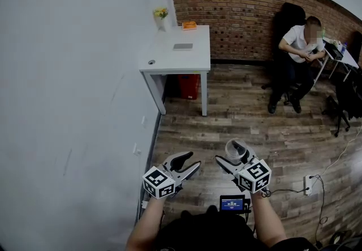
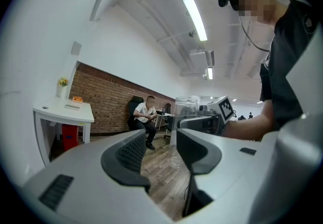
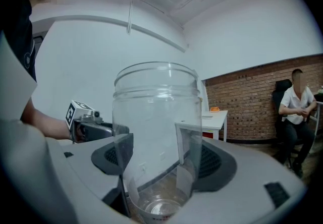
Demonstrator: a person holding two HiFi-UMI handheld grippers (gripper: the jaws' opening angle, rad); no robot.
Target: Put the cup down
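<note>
A clear plastic cup (image 1: 237, 150) is held upright in the air over the wooden floor, with my right gripper (image 1: 233, 159) shut on it. In the right gripper view the cup (image 3: 156, 132) fills the space between both pads, and it looks empty. My left gripper (image 1: 188, 165) hovers just left of the cup at about the same height. Its jaws stand a little apart with nothing between them (image 2: 161, 150). The left gripper view shows the cup (image 2: 185, 106) off to the right. The right gripper view shows the left gripper (image 3: 88, 127) beside it.
A white table (image 1: 169, 62) stands against the white wall ahead, bearing a flower vase (image 1: 161, 15), an orange thing (image 1: 189, 25) and a grey flat item (image 1: 182, 47). A red bin (image 1: 189, 86) sits beneath it. A seated person (image 1: 297, 52) is at the far right. A power strip (image 1: 309, 185) lies on the floor.
</note>
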